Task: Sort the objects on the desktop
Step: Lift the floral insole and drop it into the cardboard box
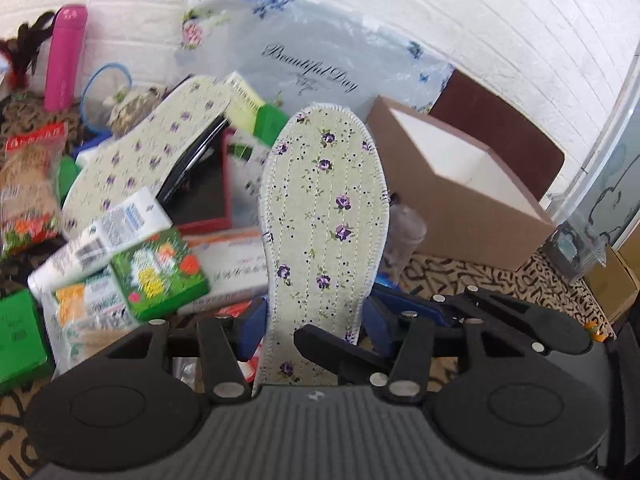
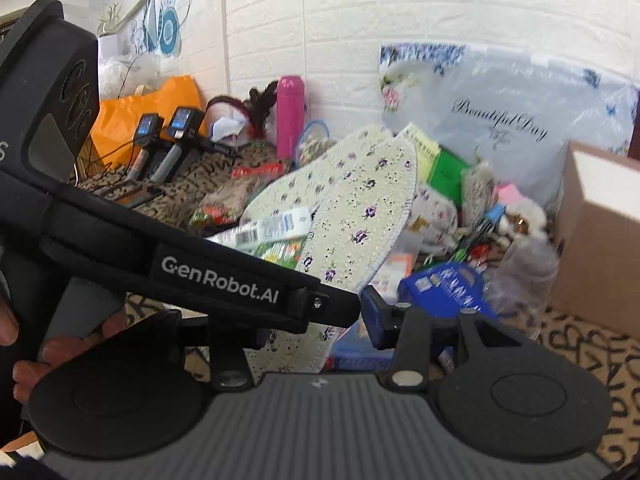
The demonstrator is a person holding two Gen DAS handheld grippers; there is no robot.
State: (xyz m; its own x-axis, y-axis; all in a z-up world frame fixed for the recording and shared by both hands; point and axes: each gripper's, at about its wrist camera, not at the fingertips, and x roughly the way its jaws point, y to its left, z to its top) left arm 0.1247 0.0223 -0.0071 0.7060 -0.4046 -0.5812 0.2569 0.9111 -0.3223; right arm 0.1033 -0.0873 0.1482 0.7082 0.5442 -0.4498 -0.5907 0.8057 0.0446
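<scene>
Both tongs grasp one floral insole: the left tongs and right tongs clench its heel above the cluttered desk.

Back wall is white-painted brick, evenly lit – bright, soft daylight, no hard shadows. Bench wears a tan cloth with black letter-like print. Dark brown panel leans against the wall at right. Glass or clear pane edge at far right. Right wrist view: blue-and-white decals on the wall upper left – blurred.
</scene>
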